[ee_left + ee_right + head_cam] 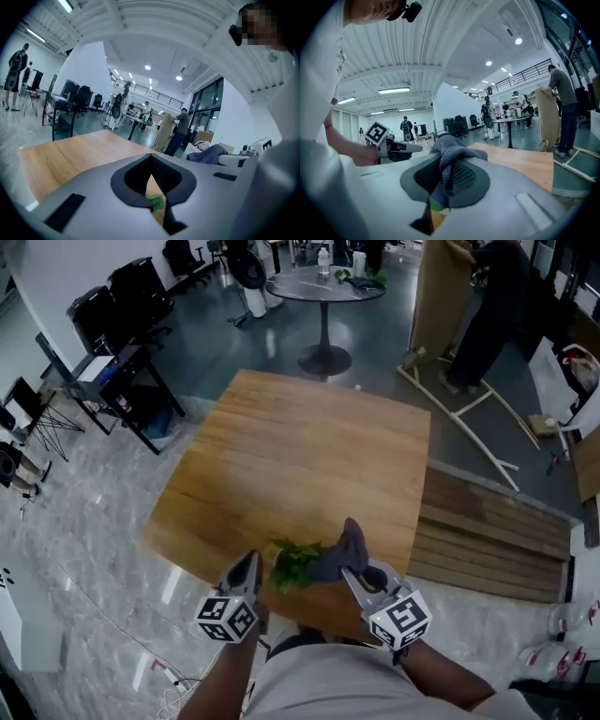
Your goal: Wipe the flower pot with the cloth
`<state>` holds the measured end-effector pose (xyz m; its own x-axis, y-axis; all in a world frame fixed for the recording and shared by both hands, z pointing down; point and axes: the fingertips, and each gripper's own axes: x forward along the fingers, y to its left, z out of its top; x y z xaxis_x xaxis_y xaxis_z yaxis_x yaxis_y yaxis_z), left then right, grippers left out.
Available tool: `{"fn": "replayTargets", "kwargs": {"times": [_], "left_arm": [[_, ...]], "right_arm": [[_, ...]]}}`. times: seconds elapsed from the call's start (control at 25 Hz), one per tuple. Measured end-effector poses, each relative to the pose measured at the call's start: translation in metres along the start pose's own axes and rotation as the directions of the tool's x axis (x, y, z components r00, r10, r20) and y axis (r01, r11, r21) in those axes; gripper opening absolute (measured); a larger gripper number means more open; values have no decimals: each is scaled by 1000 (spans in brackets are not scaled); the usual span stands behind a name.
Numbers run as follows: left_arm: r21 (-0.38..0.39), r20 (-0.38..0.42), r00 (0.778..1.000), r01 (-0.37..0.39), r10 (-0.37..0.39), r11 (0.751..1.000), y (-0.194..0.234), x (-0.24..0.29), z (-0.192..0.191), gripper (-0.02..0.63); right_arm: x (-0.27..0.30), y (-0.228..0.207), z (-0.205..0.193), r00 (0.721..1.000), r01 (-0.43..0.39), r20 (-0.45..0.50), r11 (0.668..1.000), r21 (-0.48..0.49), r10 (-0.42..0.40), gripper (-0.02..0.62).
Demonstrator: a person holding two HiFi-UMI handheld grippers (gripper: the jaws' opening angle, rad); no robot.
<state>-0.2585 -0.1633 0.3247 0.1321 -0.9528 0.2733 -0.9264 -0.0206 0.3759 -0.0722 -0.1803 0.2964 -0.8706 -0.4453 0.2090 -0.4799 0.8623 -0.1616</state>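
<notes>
In the head view a small green plant [294, 564] sits near the front edge of the wooden table [281, 456]; its leaves hide the flower pot. My right gripper [352, 570] is shut on a grey cloth [343, 547], which bunches up beside the leaves on their right. In the right gripper view the cloth [451, 152] is clamped between the jaws of the right gripper [447, 180]. My left gripper [251, 564] hangs just left of the plant, shut and empty. In the left gripper view the tips of the left gripper [151, 176] meet, with green leaves [157, 201] below them.
A round table [323, 285] stands at the back, black chairs and a desk [122, 306] at the left. A wooden slatted panel [487, 535] lies right of the table. A person [492, 315] stands by a board at the back right. A power strip [159, 671] lies on the floor.
</notes>
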Motion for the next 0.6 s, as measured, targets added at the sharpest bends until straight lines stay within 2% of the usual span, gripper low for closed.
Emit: {"fn": "replayTargets", "kwargs": {"times": [0.2,0.32,0.6], "left_arm": [[101,151,988,-12,-3,995,-60,-35,56,6],[161,196,981,-33,1,986,-96,-57,70,5],[192,289,957,-80,22,978,-138,-84,89,5]], "right_arm": [[-11,13,44,992,-82,93,995,-55,87,32],[-32,24,64,986,-104,124,992,-71,112,32],[-59,40,103,961,-136,221,980,-143,165,31]]}}
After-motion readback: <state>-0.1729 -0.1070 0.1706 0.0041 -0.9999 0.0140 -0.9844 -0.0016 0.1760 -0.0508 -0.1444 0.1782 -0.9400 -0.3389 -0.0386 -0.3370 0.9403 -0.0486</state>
